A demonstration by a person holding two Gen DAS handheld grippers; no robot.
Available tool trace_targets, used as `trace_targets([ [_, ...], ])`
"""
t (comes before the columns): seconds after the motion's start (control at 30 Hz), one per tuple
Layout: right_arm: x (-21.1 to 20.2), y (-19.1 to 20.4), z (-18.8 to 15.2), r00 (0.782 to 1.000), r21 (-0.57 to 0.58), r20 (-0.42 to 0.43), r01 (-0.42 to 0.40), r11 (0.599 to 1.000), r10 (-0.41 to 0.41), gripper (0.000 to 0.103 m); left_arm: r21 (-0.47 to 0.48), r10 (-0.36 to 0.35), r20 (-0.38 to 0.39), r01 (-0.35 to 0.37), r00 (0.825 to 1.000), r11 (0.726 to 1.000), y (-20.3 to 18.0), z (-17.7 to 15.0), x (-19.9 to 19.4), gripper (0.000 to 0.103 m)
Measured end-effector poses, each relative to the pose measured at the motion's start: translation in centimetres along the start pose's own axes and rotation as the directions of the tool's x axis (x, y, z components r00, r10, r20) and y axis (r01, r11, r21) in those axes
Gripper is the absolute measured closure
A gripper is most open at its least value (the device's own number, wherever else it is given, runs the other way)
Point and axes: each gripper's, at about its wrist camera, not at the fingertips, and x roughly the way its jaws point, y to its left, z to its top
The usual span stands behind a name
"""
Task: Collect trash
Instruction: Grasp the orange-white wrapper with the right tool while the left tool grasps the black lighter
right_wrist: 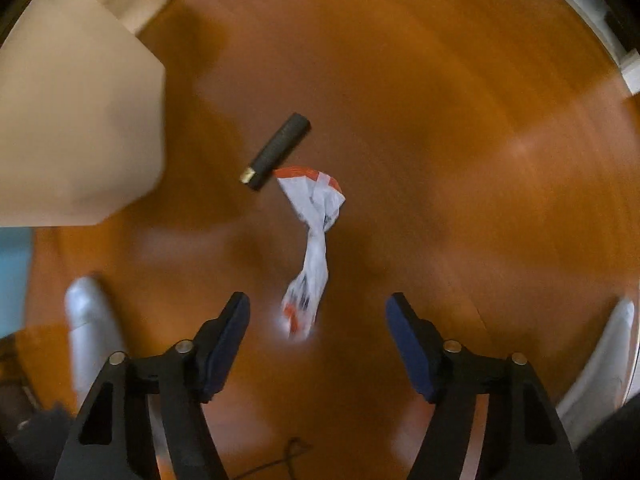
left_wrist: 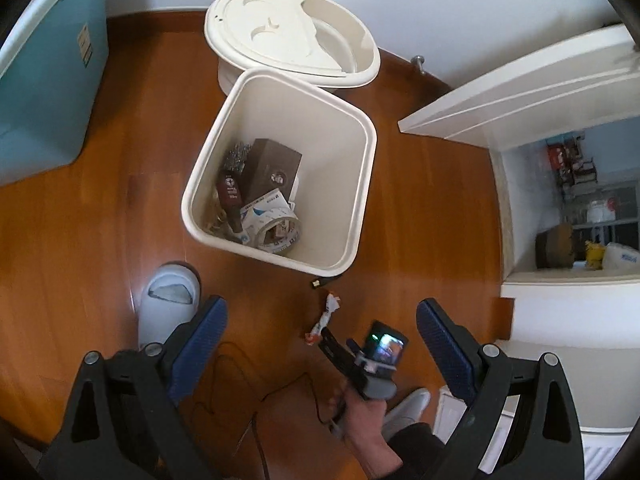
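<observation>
A twisted white and orange wrapper [right_wrist: 314, 240] lies on the wooden floor, also seen in the left wrist view [left_wrist: 326, 316]. A small black tube with a gold end [right_wrist: 276, 152] lies just beyond it, near the bin [left_wrist: 320, 281]. My right gripper [right_wrist: 318, 312] is open low over the wrapper's near end, which lies between the fingers; it shows in the left wrist view [left_wrist: 340, 350]. My left gripper [left_wrist: 322, 316] is open and empty, high above the floor. The cream trash bin [left_wrist: 352, 184] stands open with boxes and paper inside.
The bin's lid [left_wrist: 288, 36] leans behind it. A blue storage box [left_wrist: 48, 80] stands at the left. A white door [left_wrist: 520, 88] and shelves are at the right. Grey slippers [left_wrist: 168, 304] and thin cables [left_wrist: 248, 392] are on the floor. The bin's wall [right_wrist: 72, 128] is close at the left.
</observation>
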Motion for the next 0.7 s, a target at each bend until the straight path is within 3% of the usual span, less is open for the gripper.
trace_targets([
  [0.13, 4.5, 0.8, 0.9, 0.998, -0.044, -0.013, 0.066, 0.997, -0.067, 0.044, 0.060, 0.023, 0.003, -0.023, 1.000, 0.998, -2.3, 0.3, 0.7, 0.007],
  [0.17, 5.3, 0.9, 0.9, 0.997, -0.059, -0.019, 0.069, 0.996, -0.070, 0.054, 0.075, 0.023, -0.002, -0.023, 1.000, 0.997, -2.9, 0.3, 1.0, 0.007],
  [0.2, 6.0, 1.1, 0.9, 0.997, -0.084, -0.025, 0.076, 0.994, -0.079, 0.071, 0.098, 0.027, -0.008, -0.026, 1.000, 0.995, -3.7, 0.1, 1.4, 0.007],
  [0.27, 6.5, 1.1, 0.7, 0.997, -0.112, -0.011, 0.076, 0.991, -0.078, 0.086, 0.137, 0.043, -0.020, -0.040, 0.999, 0.990, -4.8, -0.3, 2.1, 0.007],
  [0.33, 6.6, 0.8, 0.4, 0.999, -0.117, -0.021, 0.029, 0.993, -0.031, 0.087, 0.185, 0.067, -0.026, -0.061, 0.997, 0.981, -5.9, -0.8, 2.9, 0.007],
  [0.43, 5.4, -1.0, -0.1, 0.999, -0.073, 0.000, -0.053, 0.996, 0.053, 0.087, 0.324, 0.114, -0.058, -0.089, 0.992, 0.942, -8.1, -2.0, 5.1, 0.007],
  [0.5, 3.3, -3.3, -0.6, 0.993, -0.021, 0.054, -0.103, 0.994, 0.104, 0.087, 0.433, 0.148, -0.090, -0.095, 0.985, 0.896, -9.8, -3.3, 7.5, 0.007],
  [0.57, 1.1, -5.9, -1.3, 0.985, 0.041, 0.118, -0.136, 0.990, 0.130, 0.087, 0.568, 0.208, -0.096, -0.119, 0.973, 0.815, -11.9, -5.3, 10.9, 0.007],
  [0.63, 0.1, -9.1, -1.8, 0.978, 0.115, 0.162, -0.153, 0.982, 0.133, 0.087, 0.704, 0.263, -0.086, -0.129, 0.961, 0.699, -14.1, -7.6, 14.9, 0.007],
  [0.7, 0.1, -11.3, -2.1, 0.974, 0.159, 0.169, -0.180, 0.971, 0.153, 0.087, 0.820, 0.315, -0.042, -0.147, 0.948, 0.554, -16.1, -9.8, 20.0, 0.007],
])
